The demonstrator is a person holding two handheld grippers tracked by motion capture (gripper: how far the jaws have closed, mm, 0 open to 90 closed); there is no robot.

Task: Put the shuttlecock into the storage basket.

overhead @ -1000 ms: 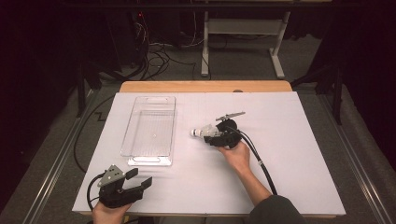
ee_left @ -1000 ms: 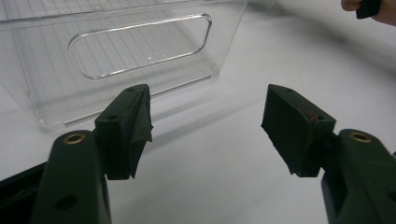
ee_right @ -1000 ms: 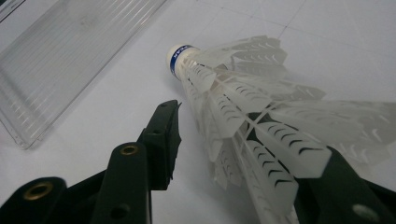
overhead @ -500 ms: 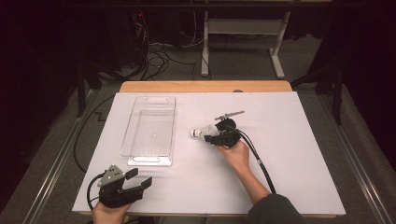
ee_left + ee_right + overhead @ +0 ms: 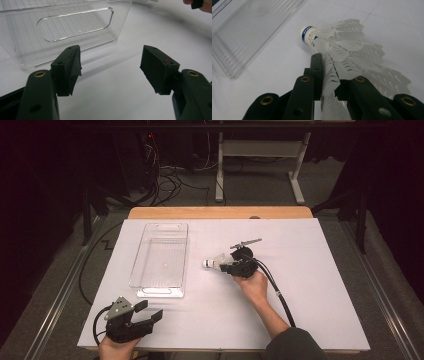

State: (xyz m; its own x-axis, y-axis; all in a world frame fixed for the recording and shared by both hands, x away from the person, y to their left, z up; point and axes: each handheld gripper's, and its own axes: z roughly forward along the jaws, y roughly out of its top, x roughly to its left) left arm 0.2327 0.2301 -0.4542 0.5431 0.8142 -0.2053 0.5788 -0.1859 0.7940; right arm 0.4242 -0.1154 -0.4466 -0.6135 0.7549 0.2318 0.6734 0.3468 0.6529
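Note:
A white feathered shuttlecock (image 5: 212, 263) with a blue-banded cork lies on its side on the white table, just right of the clear plastic tray (image 5: 137, 265). My right gripper (image 5: 225, 265) reaches in from the right, and its jaws have just been closing on it. In the right gripper view the right gripper (image 5: 329, 72) pinches the feather skirt of the shuttlecock (image 5: 342, 42), whose cork points away toward the tray (image 5: 249, 32). My left gripper (image 5: 149, 310) rests at the front left edge, open and empty. Seen from the left gripper (image 5: 111, 65), the tray's handle end (image 5: 75, 25) lies just ahead.
The white sheet (image 5: 320, 285) covers a wooden table. A black cable (image 5: 280, 295) trails from the right gripper toward the front edge. Beyond the table are a dark floor, loose cables and a metal frame (image 5: 260, 150).

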